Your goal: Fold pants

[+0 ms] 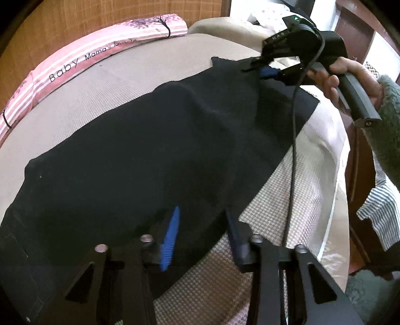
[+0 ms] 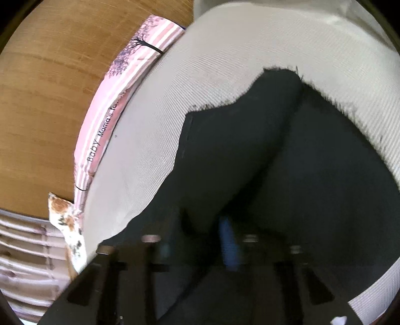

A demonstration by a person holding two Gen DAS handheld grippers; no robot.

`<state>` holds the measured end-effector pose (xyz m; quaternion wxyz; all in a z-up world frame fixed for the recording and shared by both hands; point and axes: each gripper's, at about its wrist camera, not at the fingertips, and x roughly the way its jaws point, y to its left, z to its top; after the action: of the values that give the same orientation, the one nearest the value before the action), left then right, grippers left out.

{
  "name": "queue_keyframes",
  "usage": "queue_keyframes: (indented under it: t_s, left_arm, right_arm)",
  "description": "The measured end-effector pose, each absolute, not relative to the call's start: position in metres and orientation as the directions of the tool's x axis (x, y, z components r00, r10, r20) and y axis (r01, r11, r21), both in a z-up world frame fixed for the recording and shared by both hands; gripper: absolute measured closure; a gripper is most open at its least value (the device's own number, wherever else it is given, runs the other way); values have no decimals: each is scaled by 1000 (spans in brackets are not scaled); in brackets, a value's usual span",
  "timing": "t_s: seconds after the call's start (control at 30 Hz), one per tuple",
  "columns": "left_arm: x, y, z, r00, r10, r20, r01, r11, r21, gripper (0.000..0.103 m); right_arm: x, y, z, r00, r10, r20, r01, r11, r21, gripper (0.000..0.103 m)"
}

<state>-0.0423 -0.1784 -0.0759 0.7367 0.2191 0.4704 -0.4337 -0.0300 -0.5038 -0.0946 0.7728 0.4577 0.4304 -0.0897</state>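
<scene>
Black pants [image 1: 140,150] lie spread across the bed's beige mat [image 1: 105,90]. My left gripper [image 1: 202,225] is open, its blue-padded fingers [image 1: 172,232] straddling the pants' near edge low over the bed. My right gripper [image 1: 265,68], seen at the far right in the left wrist view, is shut on the pants' far corner and holds it lifted off the bed. In the blurred right wrist view the pants [image 2: 275,155] hang from the right gripper [image 2: 207,240], draping down onto the mat [image 2: 225,50].
A pink striped pillow [image 1: 75,62] lies along the wooden headboard [image 1: 100,20]. A white quilt [image 1: 322,155] covers the bed's right edge. A cable [image 1: 292,175] hangs from the right gripper. A wooden cabinet [image 1: 355,32] stands at the right.
</scene>
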Motion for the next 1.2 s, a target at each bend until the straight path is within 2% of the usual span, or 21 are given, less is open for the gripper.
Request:
queue_keyframes:
  t_s: [0.03,0.13,0.4,0.43,0.47,0.5,0.57,0.73,0.9,0.97,1.17,1.2]
  left_arm:
    - [-42,-179,-76,181,-432,-883,846,526,-84,84]
    - [-39,-179,-75,186,-439,-879,841,533,-88,92]
    - [-17,-160,-62,189,-503,-843,782,597,-181,94]
    - [-12,-156,-62,190,-506,-841,764,614,-197,94]
    - [-5,-151,-63,191,-507,-841,743,634,-213,94]
    - [1,-147,-65,191,-504,-842,722,653,-227,94]
    - [11,-142,-69,194,-496,-847,688,684,-243,94]
    - [21,-140,-80,182,-486,-855,667,700,-255,94]
    - [23,-139,-84,170,-493,-853,672,692,-265,94]
    - [24,-137,-85,162,-501,-850,664,692,-282,94]
    - [27,-137,-85,152,-502,-851,659,693,-292,94]
    - [28,-136,-86,150,-503,-851,657,694,-294,94]
  right_arm:
    - [-30,-505,-92,619,261,-741,528,560,638,88]
    - [-24,-504,-81,625,272,-732,513,563,648,91]
    - [43,-471,-45,616,300,-729,430,647,630,91]
    - [53,-464,-43,614,314,-724,408,659,632,88]
    - [66,-457,-41,607,330,-723,388,671,632,80]
    - [79,-451,-41,600,354,-718,368,674,640,61]
    - [92,-443,-38,614,359,-703,342,682,646,47]
    - [91,-453,-39,615,325,-719,350,704,618,47]
    - [68,-504,-70,573,243,-783,495,659,566,56]
    - [66,-516,-85,556,233,-798,534,636,557,57]
    - [82,-526,-104,564,238,-791,549,607,575,57]
    - [85,-526,-104,566,241,-788,546,607,577,60]
